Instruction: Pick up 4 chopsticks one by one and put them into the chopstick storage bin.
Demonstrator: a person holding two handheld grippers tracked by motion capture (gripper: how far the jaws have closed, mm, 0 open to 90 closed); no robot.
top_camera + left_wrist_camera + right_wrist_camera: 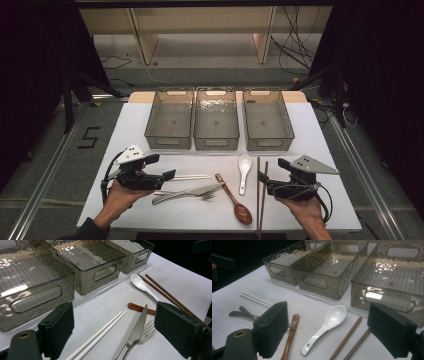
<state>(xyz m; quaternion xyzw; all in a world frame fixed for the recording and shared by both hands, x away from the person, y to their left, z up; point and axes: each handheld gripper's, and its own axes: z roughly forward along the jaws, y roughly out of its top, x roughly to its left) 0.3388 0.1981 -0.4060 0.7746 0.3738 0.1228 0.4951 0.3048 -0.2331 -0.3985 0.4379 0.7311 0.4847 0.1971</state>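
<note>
The left gripper hovers low over the white table, jaws wide apart and empty, just left of the white chopsticks. Right of these lie a knife and fork, then a brown wooden spoon, a white ceramic spoon and brown chopsticks. The right gripper, jaws also apart and empty, sits just beside those. Three smoky plastic bins stand behind.
</note>
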